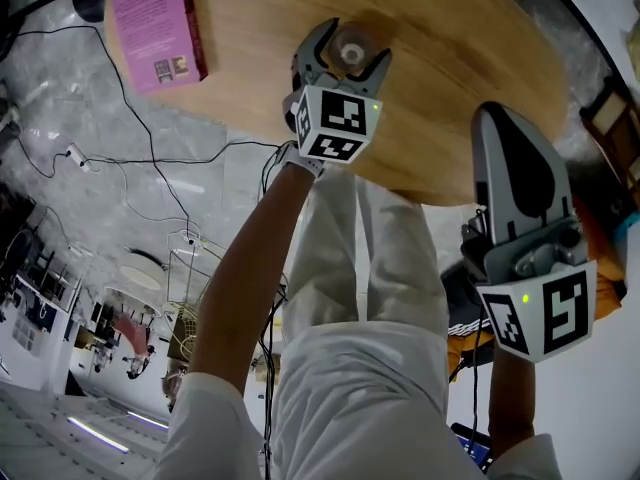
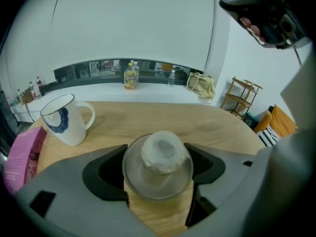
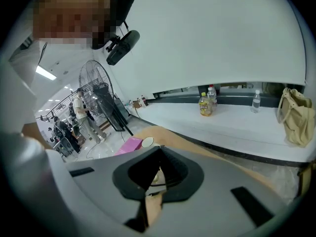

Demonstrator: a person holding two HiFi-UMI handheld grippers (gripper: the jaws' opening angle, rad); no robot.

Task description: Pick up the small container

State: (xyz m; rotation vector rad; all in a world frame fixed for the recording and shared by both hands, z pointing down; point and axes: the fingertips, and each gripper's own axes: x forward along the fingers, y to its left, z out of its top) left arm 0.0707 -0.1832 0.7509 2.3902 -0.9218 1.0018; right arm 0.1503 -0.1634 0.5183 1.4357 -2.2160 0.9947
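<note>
a: what's nearest?
b: the right gripper, held just off the near edge of the wooden table. its jaws are pressed together with nothing between them.
a: and the other one?
b: the left gripper reaches over the table with its jaws closed in on the small container, and the pads touch it on the left and the right.
a: where is the container?
b: toward the near side of the table, upright, and it looks to be resting on the wood (clear glass body, whitish rounded top).
a: anything past it?
b: a white mug with a blue mark stands farther back on the left, well apart from it. a pink book lies near the table's left edge. beyond the table a yellow bottle stands on a long ledge.
</note>
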